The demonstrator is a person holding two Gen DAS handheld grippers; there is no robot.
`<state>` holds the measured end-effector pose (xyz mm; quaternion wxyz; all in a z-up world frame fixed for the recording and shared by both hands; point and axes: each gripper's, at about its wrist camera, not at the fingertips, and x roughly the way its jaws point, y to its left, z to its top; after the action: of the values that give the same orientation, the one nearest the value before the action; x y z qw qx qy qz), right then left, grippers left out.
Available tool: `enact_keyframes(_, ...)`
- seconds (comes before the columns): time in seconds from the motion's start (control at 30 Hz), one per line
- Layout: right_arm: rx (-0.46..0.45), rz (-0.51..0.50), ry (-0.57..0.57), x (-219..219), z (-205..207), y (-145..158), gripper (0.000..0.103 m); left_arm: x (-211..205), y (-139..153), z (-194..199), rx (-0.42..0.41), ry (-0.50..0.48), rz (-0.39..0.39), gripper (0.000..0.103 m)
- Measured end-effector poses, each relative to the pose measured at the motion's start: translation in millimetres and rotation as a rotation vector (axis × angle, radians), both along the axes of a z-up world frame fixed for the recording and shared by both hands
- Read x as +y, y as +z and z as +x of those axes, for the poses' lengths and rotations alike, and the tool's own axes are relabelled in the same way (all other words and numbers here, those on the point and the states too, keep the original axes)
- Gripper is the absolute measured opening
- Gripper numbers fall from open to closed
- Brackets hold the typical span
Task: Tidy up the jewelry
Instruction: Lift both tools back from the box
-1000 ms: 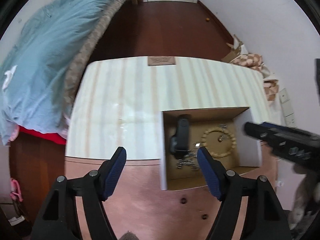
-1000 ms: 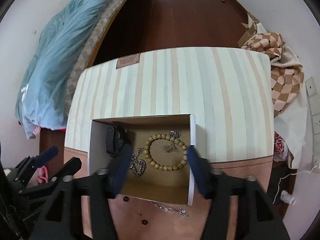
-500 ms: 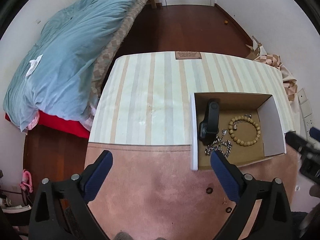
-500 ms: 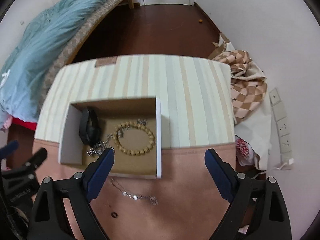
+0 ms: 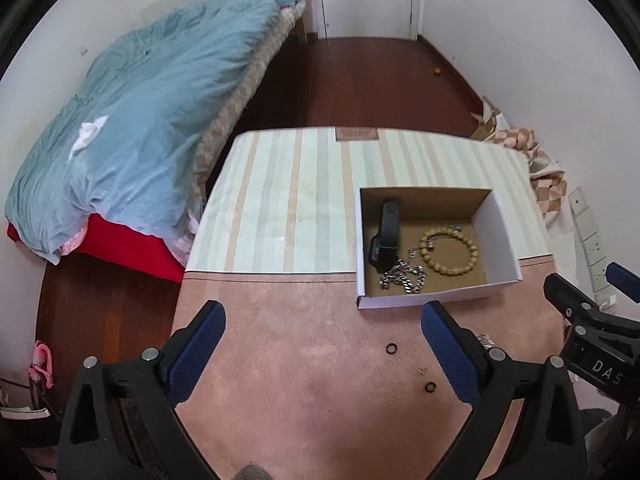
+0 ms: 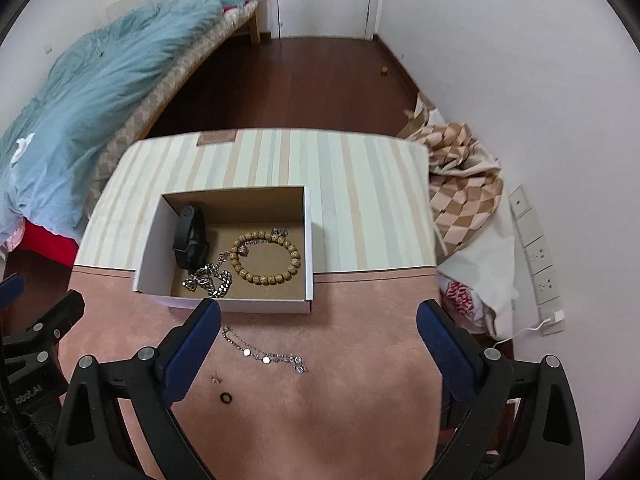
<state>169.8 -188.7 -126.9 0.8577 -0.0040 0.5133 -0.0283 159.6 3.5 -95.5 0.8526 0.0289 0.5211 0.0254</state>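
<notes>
1. Left gripper (image 5: 322,344) and right gripper (image 6: 318,338) hover above the pink mat (image 6: 360,400), jaws spread wide, holding nothing.
2. The box (image 6: 308,240) holds a beaded bracelet (image 6: 267,258), a chain (image 6: 210,278) and a black band (image 6: 188,236).
3. Only the right view shows the thin necklace (image 6: 264,354) lying whole before the box.

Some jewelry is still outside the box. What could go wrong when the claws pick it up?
The thin necklace lies flat on the pink mat, so the right claw may catch only part and drag it. The black rings and tiny earring are small; wide blue pads could slip off or flick them away.
</notes>
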Motion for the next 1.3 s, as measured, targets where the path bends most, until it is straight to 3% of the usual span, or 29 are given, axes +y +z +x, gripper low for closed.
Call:
enact_keyframes(0.53, -0.199, 0.0, -0.021, -4.6, -95.5, 100.1, 0.1, -4.3, 85.0, -78.8, -0.173, -0.029, -0.049, 0.1)
enact_keyframes(0.87, -0.284, -0.003, -0.033, -4.7, -130.8, 138.8, 0.1, -3.0, 112.8, -107.4, -0.244, -0.02, -0.068, 0.1)
enact_keyframes(1.07, -0.289, 0.035, -0.037, -10.3, -134.4, 137.3, 0.1, -2.3, 108.4, -108.7, -0.241, 0.012, -0.055, 0.1)
enact_keyframes(1.3, -0.171, 0.111, -0.04, -25.9, -113.4, 72.3, 0.103, 7.6, 66.6, -95.2, -0.2, 0.1, -0.001, 0.1)
